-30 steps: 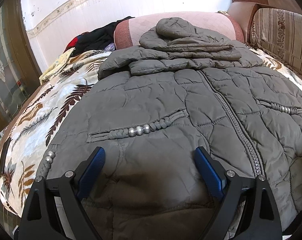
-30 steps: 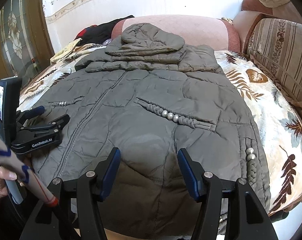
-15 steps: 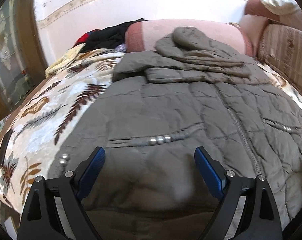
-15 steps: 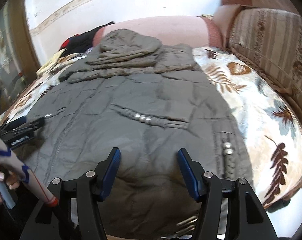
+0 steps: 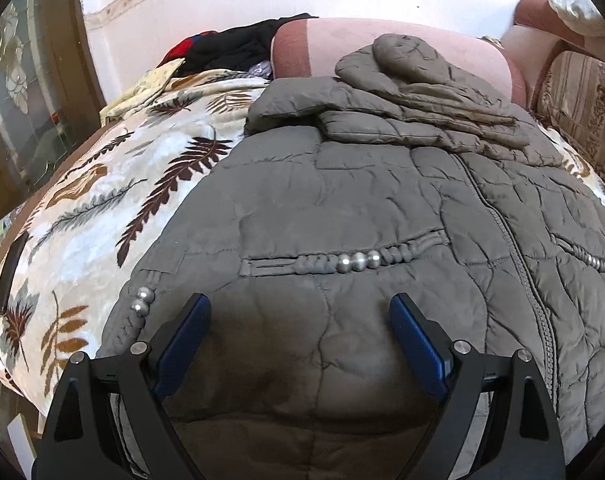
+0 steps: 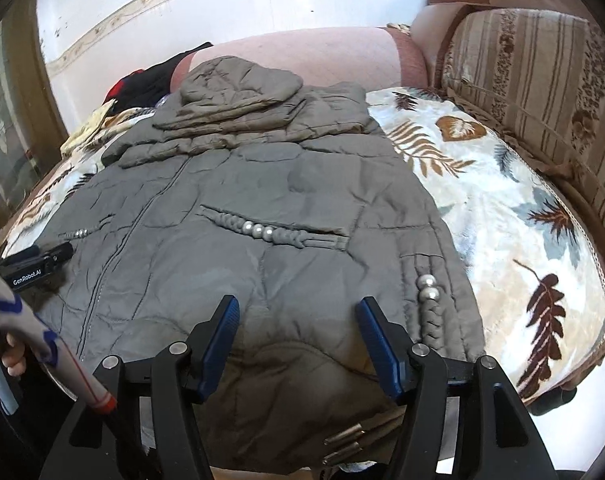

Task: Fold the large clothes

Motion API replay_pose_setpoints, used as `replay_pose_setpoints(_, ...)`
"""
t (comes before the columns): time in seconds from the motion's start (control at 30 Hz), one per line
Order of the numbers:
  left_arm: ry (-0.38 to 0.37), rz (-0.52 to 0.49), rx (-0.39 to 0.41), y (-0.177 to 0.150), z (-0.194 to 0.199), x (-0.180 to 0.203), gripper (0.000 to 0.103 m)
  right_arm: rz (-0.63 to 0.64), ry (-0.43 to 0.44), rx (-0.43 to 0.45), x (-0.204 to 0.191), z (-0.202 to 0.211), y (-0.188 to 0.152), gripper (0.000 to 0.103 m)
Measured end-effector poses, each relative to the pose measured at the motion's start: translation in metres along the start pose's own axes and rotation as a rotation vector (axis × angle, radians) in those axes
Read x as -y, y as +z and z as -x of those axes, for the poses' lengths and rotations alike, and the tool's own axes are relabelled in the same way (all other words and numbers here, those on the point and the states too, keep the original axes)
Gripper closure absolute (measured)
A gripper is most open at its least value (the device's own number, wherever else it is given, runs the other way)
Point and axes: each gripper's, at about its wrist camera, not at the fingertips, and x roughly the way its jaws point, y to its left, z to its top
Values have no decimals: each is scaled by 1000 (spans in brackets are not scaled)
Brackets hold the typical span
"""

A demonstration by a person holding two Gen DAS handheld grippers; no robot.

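Hovering both grippers over the coat's hem

We see the coat (image 5: 382, 208) spread across the blanket (image 5: 102, 208), filling mid-frame; left gripper (image 5: 300, 340) and right gripper (image 6: 298, 340) both hang spread, pinching nothing, above its lower edge.

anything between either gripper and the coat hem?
Nothing visible. The left gripper and right gripper are both open, over the near end of the grey coat on the leaf-print blanket, with only coat fabric between the fingers. Sleeves and hood are folded at the far end.
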Motion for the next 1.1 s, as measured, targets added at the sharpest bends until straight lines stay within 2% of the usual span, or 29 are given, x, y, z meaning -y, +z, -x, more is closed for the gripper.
replay_pose_setpoints(0.47,-18,5,38,3,11,-2,13,16,-17,28,-3,12,-4,37)
replay_pose_setpoints(0.77,-18,42,69,6,20,-16,13,2,-31,39,0,15,-5,37)
replay_pose_setpoints(1.1,-4,60,79,8,22,-24,13,55,-46,59,-12,20,-6,37)
